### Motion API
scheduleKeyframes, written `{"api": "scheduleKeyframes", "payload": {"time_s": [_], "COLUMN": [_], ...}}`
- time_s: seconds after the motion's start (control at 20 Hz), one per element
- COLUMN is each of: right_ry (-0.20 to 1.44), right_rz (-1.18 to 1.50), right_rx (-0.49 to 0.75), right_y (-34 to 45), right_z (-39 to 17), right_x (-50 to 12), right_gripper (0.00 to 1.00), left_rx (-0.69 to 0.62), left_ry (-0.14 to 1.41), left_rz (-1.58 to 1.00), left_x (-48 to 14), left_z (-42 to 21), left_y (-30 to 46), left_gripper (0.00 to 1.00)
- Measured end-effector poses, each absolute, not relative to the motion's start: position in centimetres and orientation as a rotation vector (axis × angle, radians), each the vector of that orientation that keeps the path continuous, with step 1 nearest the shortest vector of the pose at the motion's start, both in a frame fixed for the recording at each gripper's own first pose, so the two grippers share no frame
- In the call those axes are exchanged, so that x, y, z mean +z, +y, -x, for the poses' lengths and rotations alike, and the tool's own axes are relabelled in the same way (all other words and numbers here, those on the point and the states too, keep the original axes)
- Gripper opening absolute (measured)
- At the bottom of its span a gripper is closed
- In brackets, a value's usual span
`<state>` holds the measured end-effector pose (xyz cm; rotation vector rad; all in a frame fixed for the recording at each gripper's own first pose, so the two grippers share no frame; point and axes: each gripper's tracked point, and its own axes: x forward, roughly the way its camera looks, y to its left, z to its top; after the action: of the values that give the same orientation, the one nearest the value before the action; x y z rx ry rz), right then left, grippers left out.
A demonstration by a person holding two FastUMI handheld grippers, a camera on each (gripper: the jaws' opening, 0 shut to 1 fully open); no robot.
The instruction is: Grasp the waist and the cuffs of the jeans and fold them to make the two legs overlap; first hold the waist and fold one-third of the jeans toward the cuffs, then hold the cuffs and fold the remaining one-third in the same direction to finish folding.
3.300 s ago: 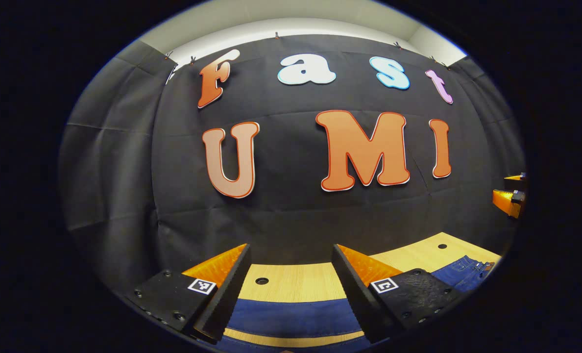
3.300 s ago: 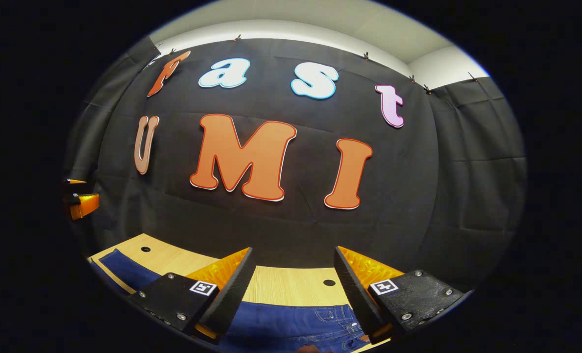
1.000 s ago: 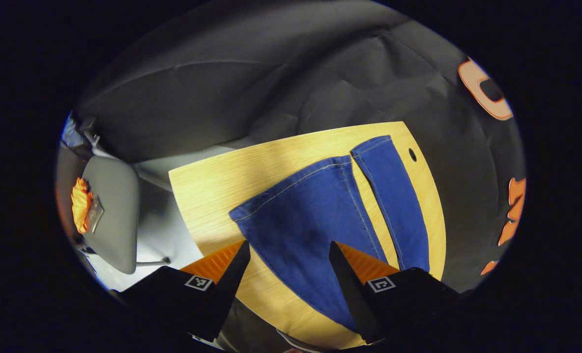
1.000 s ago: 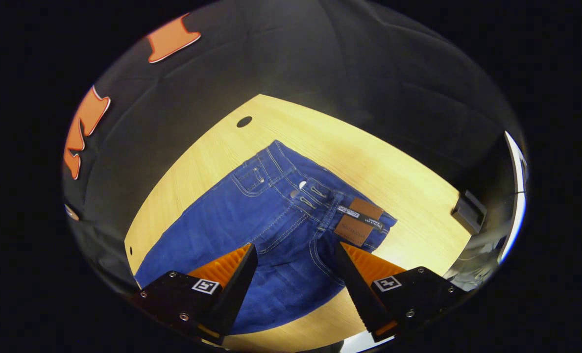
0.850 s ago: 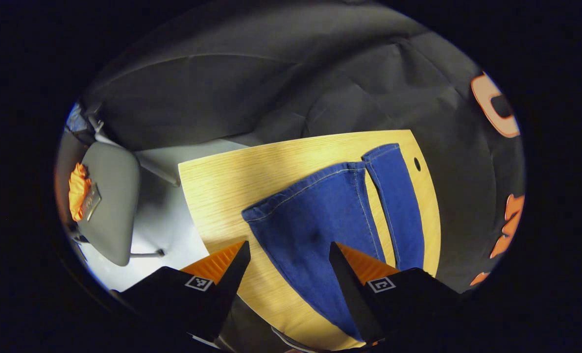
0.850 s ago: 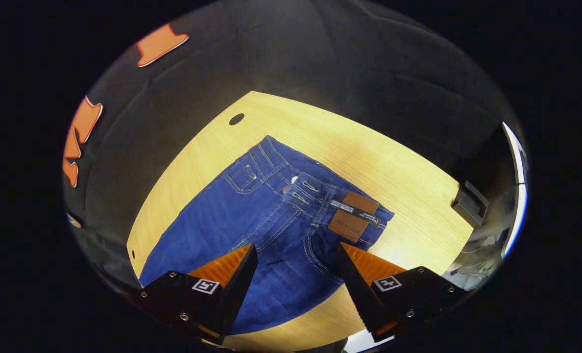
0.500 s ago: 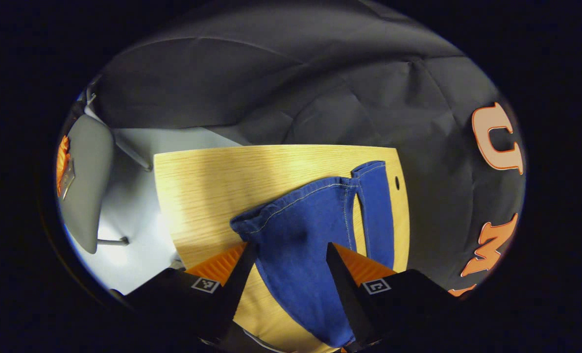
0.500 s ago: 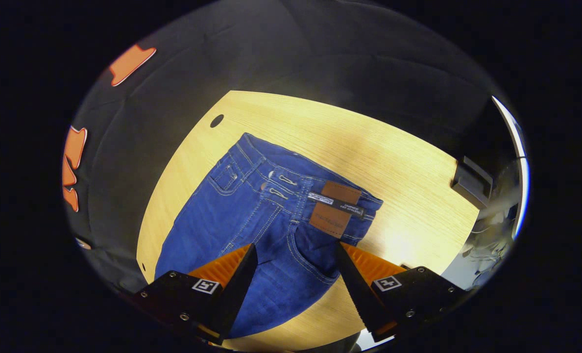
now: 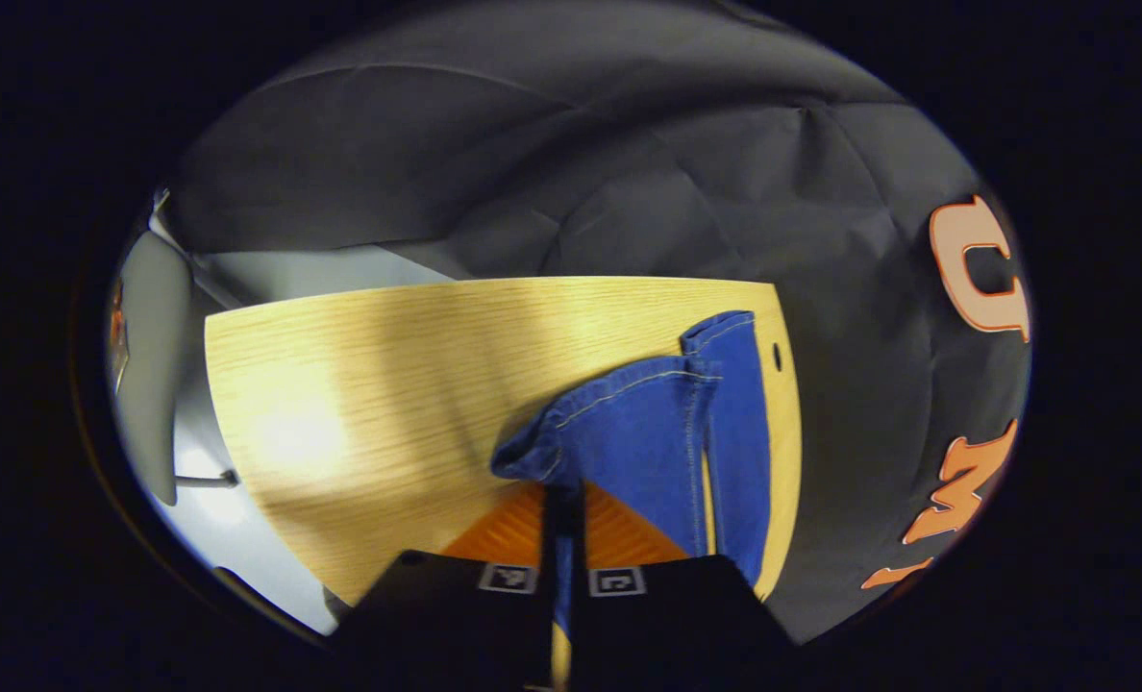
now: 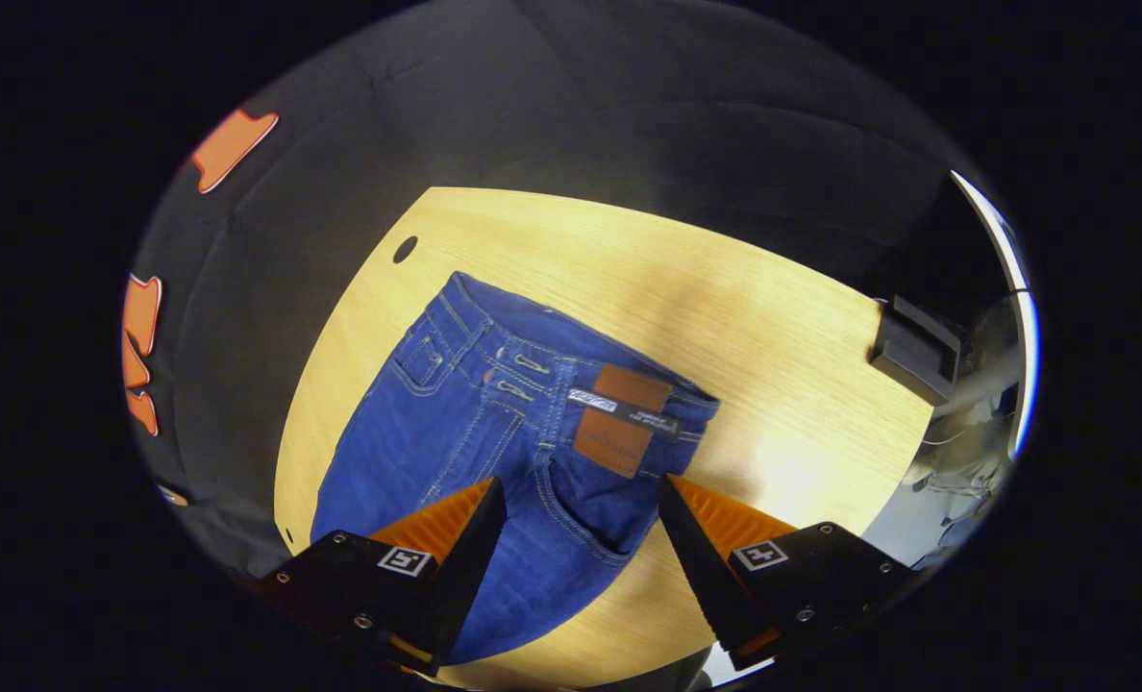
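Note:
Blue jeans lie flat on a light wooden table (image 9: 359,384). In the left gripper view both legs (image 9: 657,432) run away from me, and the near cuff (image 9: 542,452) is bunched and lifted. My left gripper (image 9: 563,500) is shut on that cuff, with a strip of denim pinched between its fingers. In the right gripper view the waist (image 10: 571,384) with its brown patch (image 10: 619,418) lies just ahead. My right gripper (image 10: 581,490) hangs open above the seat of the jeans, and I cannot tell whether it touches the cloth.
A grey chair (image 9: 148,365) stands off the table's end in the left gripper view. A black box (image 10: 912,346) sits at the table's far corner in the right gripper view. Small round holes (image 10: 405,249) mark the tabletop by the wall. Bare wood lies beside the jeans.
My left gripper came down over the near leg and shut on its cuff, bunching the hem. My right gripper stayed open and drifted slightly over the waist.

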<state>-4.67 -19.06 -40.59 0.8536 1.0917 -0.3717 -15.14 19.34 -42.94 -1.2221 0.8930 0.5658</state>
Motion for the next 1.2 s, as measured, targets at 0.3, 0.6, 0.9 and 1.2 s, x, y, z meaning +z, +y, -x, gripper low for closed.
{"api": "scheduleKeyframes", "payload": {"time_s": [0.3,0.6,0.9,1.2], "right_ry": [1.174,1.192,1.024,0.935], "right_rz": [-0.897,-0.859,-1.138,-1.275], "right_rx": [-0.397,-0.389,-0.368,-0.251], "right_y": [-19.0,-18.2,-18.7,-17.5], "right_z": [5.6,4.3,2.8,-2.0], "right_x": [-43.1,-44.2,-41.2,-36.4], "right_gripper": [0.96,0.36,0.2,0.18], "left_rx": [0.545,0.526,0.41,0.336], "left_ry": [0.912,0.904,0.827,0.73], "left_rz": [1.15,1.117,1.106,1.118], "left_x": [-42.3,-41.1,-36.4,-31.2], "left_z": [14.6,14.1,12.0,6.7], "left_y": [18.8,19.2,18.6,18.3], "left_gripper": [0.01,0.01,0.01,0.01]}}
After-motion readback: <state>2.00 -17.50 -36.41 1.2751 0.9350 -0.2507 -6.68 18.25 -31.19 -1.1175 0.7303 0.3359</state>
